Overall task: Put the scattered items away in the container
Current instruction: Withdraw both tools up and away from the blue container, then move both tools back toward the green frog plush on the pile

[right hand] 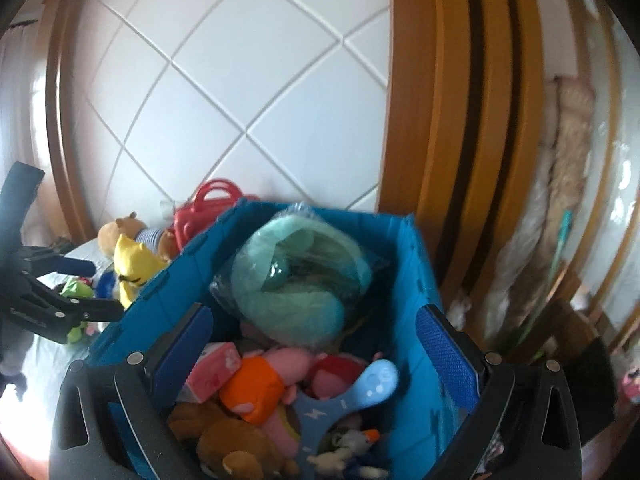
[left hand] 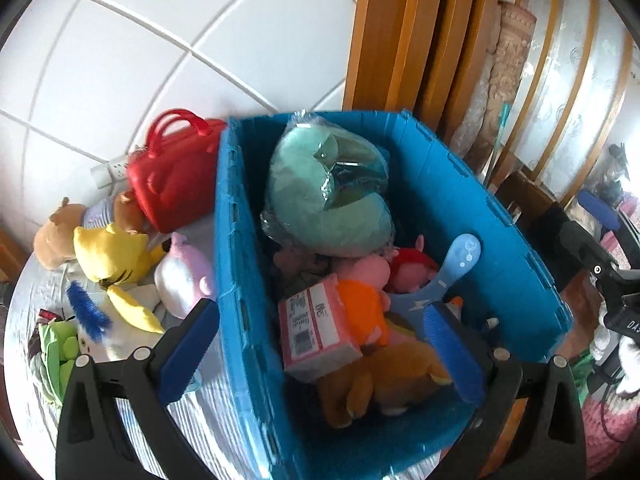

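A blue crate (left hand: 240, 240) stands against the tiled wall. Inside lie a plastic-wrapped teal neck pillow (left hand: 328, 200), a pink tissue pack (left hand: 316, 332), an orange-and-pink plush (left hand: 360, 308), a brown plush (left hand: 384, 384) and a light blue handheld device (left hand: 456, 264). My left gripper (left hand: 320, 312) is open over the crate's left wall, holding nothing. In the right wrist view my right gripper (right hand: 314, 314) hangs open above the crate (right hand: 412, 264), over the neck pillow (right hand: 296, 292) and plush toys. Left of the crate lie a red handbag (left hand: 172, 176), a yellow plush (left hand: 112, 256) and a pink-white plush (left hand: 184, 276).
Also beside the crate are a brown bear plush (left hand: 56, 236), a blue brush (left hand: 86, 312), a green plush (left hand: 56, 352) and a white power strip (left hand: 108, 172). Wooden door frames (left hand: 400, 40) rise behind the crate. Dark furniture and clutter sit at the right (left hand: 560, 220).
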### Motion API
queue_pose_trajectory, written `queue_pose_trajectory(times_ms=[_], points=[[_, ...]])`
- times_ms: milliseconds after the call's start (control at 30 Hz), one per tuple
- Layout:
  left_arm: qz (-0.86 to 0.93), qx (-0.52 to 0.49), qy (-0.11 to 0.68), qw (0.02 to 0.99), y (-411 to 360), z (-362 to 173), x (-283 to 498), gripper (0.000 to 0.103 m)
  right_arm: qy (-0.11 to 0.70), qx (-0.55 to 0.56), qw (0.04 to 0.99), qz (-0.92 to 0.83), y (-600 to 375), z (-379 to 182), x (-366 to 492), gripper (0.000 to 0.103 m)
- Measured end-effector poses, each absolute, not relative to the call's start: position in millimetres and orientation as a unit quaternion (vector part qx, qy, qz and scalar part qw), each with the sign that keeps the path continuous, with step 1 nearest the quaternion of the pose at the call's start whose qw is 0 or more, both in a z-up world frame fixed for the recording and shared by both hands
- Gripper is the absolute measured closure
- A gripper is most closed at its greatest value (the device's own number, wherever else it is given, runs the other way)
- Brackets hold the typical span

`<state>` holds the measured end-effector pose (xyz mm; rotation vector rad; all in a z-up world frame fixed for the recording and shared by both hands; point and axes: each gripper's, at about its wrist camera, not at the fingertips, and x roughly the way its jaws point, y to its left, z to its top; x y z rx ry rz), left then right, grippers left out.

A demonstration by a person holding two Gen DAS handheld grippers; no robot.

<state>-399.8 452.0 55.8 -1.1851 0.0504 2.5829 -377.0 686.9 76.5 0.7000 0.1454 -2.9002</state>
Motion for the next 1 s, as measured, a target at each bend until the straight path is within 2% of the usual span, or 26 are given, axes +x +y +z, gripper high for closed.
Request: queue_pose_trajectory(times_ms=[267,433,700,1000], points=[[0.934,-0.335,0.010,0.124,411.7,63.4,-321.5,0.000,0.058,0.088,0.017,-0.994,659.6,81.1,-293.0,0.000],[0.942,-0.315,0.002,0.119,378.7,55.5,-271.8,0.000,0.019,0.118,0.055,-0.991,632.2,58.1,-272.2,0.000],[0.929,-0.346,-0.033,0.131,324.2,18.7,-220.9,0.000,0.000,0.161,0.069,-0.985,574.7,30.8,-224.9,0.000],[0.926,-0.356,-0.051,0.113,261.0,-8.6,-170.9,0.000,0.014,0.191,0.082,-0.978,511.0,12.8,-168.4,0.000]])
